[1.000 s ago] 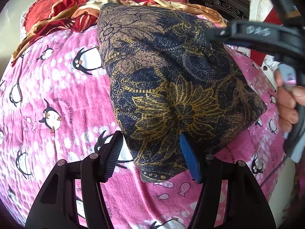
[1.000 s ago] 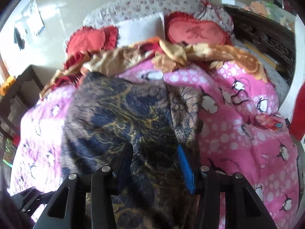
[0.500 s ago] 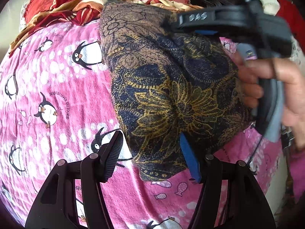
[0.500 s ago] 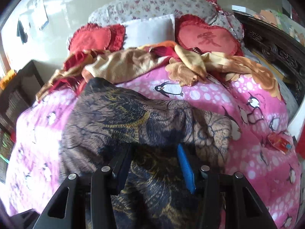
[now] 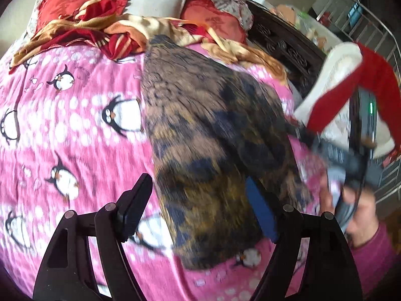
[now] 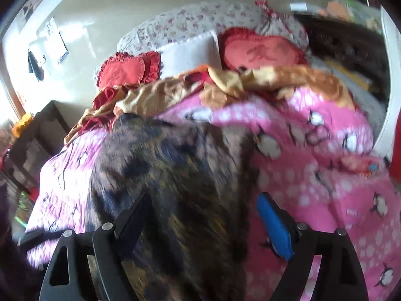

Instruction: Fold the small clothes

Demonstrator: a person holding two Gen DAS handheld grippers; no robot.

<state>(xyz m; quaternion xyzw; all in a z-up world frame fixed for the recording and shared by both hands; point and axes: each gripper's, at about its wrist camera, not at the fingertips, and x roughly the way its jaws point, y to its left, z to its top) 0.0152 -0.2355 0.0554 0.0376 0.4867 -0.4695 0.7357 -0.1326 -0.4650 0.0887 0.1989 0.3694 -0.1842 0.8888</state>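
1. Grippers nearest: left gripper point(image 5: 198, 210) and right gripper point(image 6: 203, 220), jaws opening, cloth between but unpinched.
2. Dark floral garment point(image 5: 213, 138) lies folded lengthwise on the pink penguin bedspread point(image 5: 75, 125).
3. Judgement: lift both clear straight, avoid dragging the fold.
4. Far: red cushions point(image 6: 125, 69), crumpled blanket.

A bed under a pink penguin-print cover point(image 5: 75, 135) fills the room, with red heart-shaped cushions point(image 6: 130, 69) and a white pillow point(image 6: 190, 51) at its head. A glossy cream wall point(image 6: 105, 17) rises behind, sunlit. Dark carved wooden furniture point(image 5: 283, 42) stands alongside.
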